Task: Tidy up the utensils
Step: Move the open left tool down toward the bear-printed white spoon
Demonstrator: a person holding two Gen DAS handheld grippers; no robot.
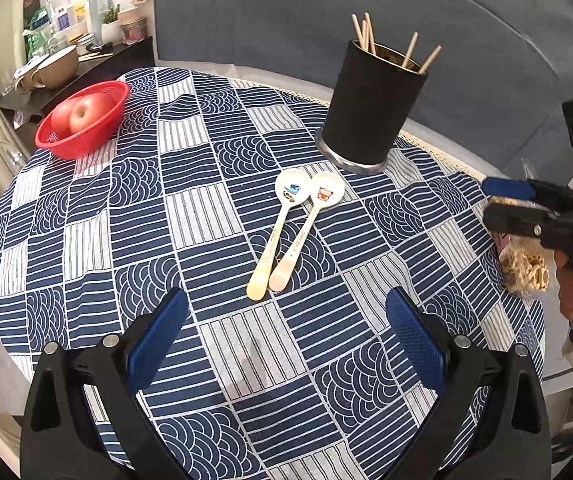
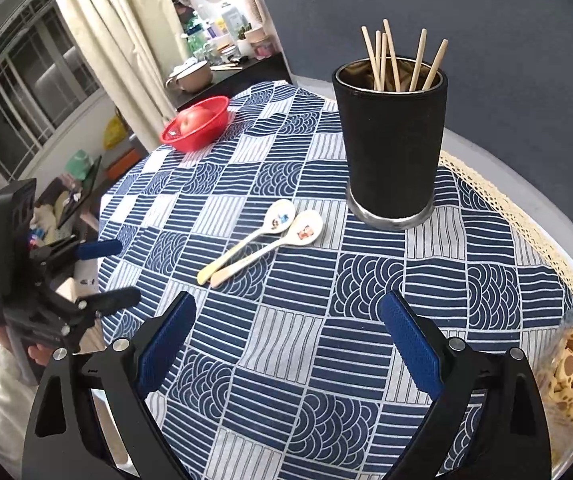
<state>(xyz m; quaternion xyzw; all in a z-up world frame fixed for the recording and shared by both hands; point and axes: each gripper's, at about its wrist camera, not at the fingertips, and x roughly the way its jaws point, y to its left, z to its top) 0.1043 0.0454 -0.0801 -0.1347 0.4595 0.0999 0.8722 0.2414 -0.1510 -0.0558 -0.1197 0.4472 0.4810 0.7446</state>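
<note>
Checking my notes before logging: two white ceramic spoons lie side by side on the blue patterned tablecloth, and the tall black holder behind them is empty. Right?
Not quite. The two white ceramic spoons do lie side by side on the blue patterned tablecloth, but the tall black holder already holds several wooden chopsticks, as the right wrist view shows.

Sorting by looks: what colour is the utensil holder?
Black, with a silver base band; the holder shows best in the right wrist view.

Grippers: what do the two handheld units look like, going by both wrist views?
Both match: the left gripper and right gripper have glossy black plastic bodies with triangular cut-outs and silver round bolt heads. Each finger carries a flat blue textured pad. In the side view, the right unit shows pale lettering on its black housing, too small to read. No cables visible.
</note>
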